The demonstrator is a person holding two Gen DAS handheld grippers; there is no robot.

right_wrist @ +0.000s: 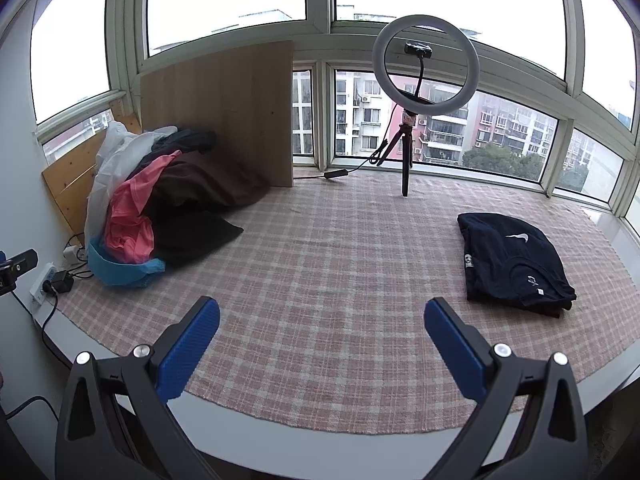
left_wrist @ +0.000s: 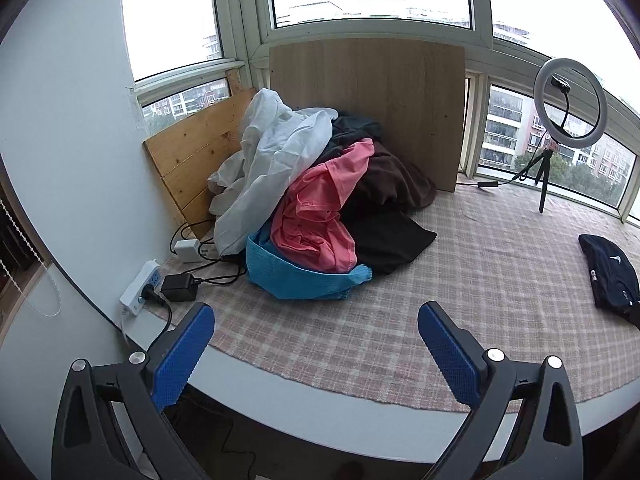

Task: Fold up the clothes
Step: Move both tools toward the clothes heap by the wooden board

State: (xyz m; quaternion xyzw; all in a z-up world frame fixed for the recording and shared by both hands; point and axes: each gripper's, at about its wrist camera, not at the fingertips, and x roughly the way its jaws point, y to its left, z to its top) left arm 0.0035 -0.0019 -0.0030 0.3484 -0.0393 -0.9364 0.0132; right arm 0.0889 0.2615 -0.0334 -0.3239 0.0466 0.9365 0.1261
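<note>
Most of the pile point(left_wrist: 316, 196) is buried under itself, so I can't count the pieces. The dark shirt point(left_wrist: 612, 276) runs off the right edge in the left wrist view. Its tiny label point(right_wrist: 538, 291) is unreadable, and something reddish under it barely peeks out.

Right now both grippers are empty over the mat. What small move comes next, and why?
Probably move the left gripper forward to the pile of unfolded clothes and take the pink garment lying on top at the front. Both grippers are open and hold nothing, the right gripper too, and one dark folded shirt already lies apart on the plaid mat.
</note>
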